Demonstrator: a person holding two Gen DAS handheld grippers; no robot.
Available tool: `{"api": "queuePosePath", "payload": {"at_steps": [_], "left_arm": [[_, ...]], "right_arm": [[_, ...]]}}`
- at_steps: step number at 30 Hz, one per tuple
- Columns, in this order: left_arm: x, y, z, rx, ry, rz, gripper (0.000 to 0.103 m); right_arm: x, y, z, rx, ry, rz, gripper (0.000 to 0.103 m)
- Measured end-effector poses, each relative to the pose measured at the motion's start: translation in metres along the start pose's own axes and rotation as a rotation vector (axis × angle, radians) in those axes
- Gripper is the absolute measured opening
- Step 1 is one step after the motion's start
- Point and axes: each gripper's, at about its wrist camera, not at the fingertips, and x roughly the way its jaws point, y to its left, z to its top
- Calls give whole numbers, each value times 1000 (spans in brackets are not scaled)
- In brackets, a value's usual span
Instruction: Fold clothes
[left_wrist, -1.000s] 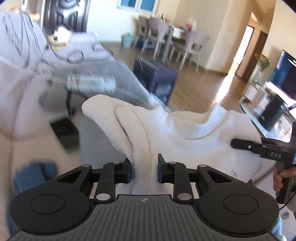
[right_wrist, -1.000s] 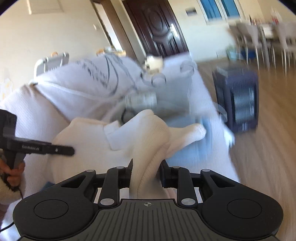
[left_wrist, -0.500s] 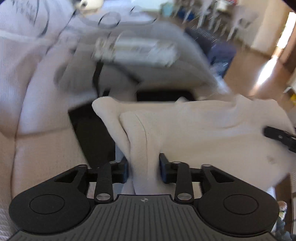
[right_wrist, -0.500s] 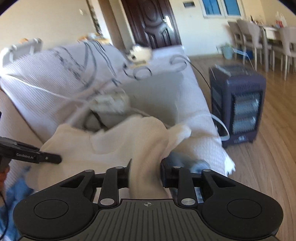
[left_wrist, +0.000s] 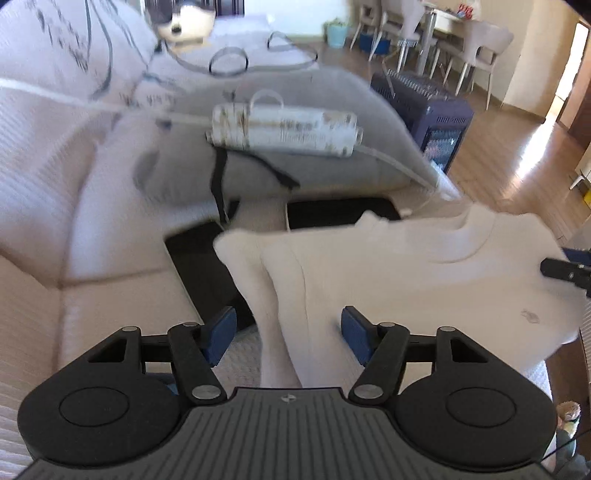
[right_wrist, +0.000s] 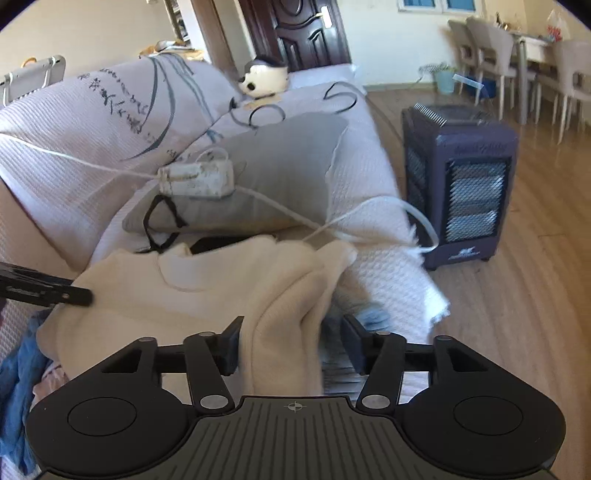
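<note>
Opening over the sofa (right_wrist: 369, 229), both sets of jaws are parted: the cream sweater (left_wrist: 406, 273), clamped a second ago, is let go by the left gripper (left_wrist: 288, 334) and right gripper (right_wrist: 291, 345) and lies lower centre, apparently laid flat for folding.

A home living room.
I see a sofa (right_wrist: 369, 155), heater (right_wrist: 461, 192), dining chairs (right_wrist: 491, 48) and wooden door (right_wrist: 299, 29).

Left gripper (left_wrist: 289, 334): black linkage arms, silver pivot screws, blue pads, ribbed grey base. Right gripper (right_wrist: 293, 341): same build, crosshair mark.
</note>
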Motion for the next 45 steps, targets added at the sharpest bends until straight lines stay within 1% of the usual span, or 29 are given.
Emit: {"api": "queuePosePath", "payload": {"at_steps": [3,4,5,6,7,8,9,11,14,16,20,24,25,28,33,37,39,40,43,44,45], "left_arm": [[-33,-1,2,8,-76,-28,52],[-40,-4,1,14,-94,-49,45],[-47,-8,1,20,-111,-71,41],[-54,-11,1,26,-128,-94,35],[-61,-15,0,32,-145,-116,31],[-62,-21,-1,44,-149,-130,28],[-58,-25,-3,47,-136,-135,28],[-44,-32,-8,44,-96,-152,25],[-17,-38,-21,35,-17,-138,25],[-3,-38,-30,39,13,-80,24],[19,-28,-42,-31,46,-113,23],[35,-16,-41,-111,68,-145,23],[37,-15,-40,-122,70,-149,23],[41,-19,-40,-109,68,-136,24],[47,-23,-37,-101,72,-121,24],[47,-29,-34,-60,84,-95,24],[45,-31,-34,-50,88,-80,24],[42,-33,-35,-42,82,-72,24],[29,-36,-39,-46,50,-59,25],[22,-36,-42,-60,33,-67,30],[15,-36,-45,-74,20,-80,33]], "right_arm": [[-23,2,7,-22,-40,-15,57],[-30,4,9,-31,-54,-14,57],[-37,9,10,-49,-75,-3,56],[-45,13,10,-65,-95,9,48],[-51,19,10,-77,-108,23,33],[-53,25,9,-84,-113,33,29],[-55,31,8,-90,-118,41,26],[-52,37,3,-93,-109,36,24],[-40,40,-13,-100,-67,22,24],[-33,39,-25,-102,-40,2,21],[-14,28,-39,-75,20,-39,21],[7,24,-47,-71,48,-61,20],[9,22,-47,-62,51,-60,20],[13,20,-46,-37,62,-58,19],[14,30,-53,-74,41,-104,19],[10,35,-59,-86,6,-118,21],[1,37,-61,-83,-17,-115,22],[-3,38,-62,-75,-30,-112,23],[-30,37,-65,59,-85,-61,25],[-41,39,-68,91,-106,-43,25],[-51,46,-73,90,-111,-28,26]]}}
